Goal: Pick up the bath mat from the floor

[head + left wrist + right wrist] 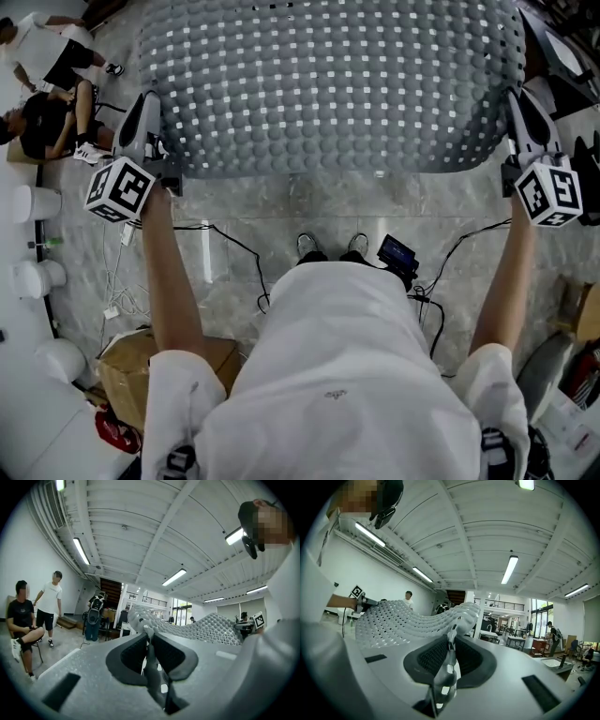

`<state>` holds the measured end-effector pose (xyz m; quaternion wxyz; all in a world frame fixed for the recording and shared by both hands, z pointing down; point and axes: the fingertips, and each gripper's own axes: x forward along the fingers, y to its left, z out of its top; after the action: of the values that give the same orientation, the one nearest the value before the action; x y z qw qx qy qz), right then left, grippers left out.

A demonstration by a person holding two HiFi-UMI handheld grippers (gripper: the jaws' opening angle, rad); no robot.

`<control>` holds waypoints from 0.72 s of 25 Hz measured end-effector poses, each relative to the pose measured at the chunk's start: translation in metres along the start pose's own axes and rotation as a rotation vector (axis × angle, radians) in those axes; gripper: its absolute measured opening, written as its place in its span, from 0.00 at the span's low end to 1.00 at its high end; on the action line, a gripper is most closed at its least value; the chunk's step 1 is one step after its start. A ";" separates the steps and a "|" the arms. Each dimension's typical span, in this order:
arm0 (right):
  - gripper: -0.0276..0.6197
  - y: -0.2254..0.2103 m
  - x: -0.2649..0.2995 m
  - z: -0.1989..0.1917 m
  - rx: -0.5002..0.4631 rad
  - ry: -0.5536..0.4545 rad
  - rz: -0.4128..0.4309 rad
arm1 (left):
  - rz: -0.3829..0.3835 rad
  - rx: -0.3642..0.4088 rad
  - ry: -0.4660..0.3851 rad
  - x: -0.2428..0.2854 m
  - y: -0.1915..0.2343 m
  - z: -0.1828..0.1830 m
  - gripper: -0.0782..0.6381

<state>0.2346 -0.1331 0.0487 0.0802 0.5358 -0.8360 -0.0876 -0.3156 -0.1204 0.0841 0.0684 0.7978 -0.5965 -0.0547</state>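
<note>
The left gripper (149,641) has its two dark pads pressed together on the left edge of the bath mat (211,625). A fold of the grey sheet is pinched between them and runs down into the gap. Its marker cube (120,187) sits at the end of the person's bare left forearm.

The right gripper (451,648) grips the same way. Its pads are closed on the mat's right edge, and a strip with small holes is squeezed between them. Its own marker cube (548,192) shows by the right wrist.

Between the two grippers the mat is stretched wide and held up off the floor (281,211). It sags a little in the middle. It is grey, covered in round bumps and pierced with rows of small openings. In each gripper view it sweeps away in a wave towards the other gripper.

Below the mat's near edge lies pale marbled flooring. The person's shoes (330,247) stand on it, with a small black device with a lit screen (397,251) just beside them and dark cables trailing from it. A cardboard box (131,361) sits near the person's left side.

At the far left of the floor a seated person (21,618) in black and a standing person (49,604) in a white shirt are well apart from the mat.
</note>
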 end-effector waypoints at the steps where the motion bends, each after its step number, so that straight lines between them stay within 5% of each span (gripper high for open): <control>1: 0.12 0.001 -0.001 -0.003 -0.002 0.001 0.001 | 0.009 0.003 -0.002 -0.002 0.002 -0.003 0.19; 11: 0.12 -0.002 -0.007 0.014 -0.021 0.004 -0.027 | 0.037 0.041 -0.029 -0.014 0.003 0.032 0.18; 18: 0.12 -0.001 -0.019 -0.008 -0.010 -0.006 -0.026 | 0.037 0.038 -0.027 -0.023 -0.006 0.007 0.18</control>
<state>0.2451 -0.1165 0.0556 0.0794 0.5458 -0.8288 -0.0945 -0.3173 -0.0972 0.0767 0.0464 0.7869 -0.6131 -0.0527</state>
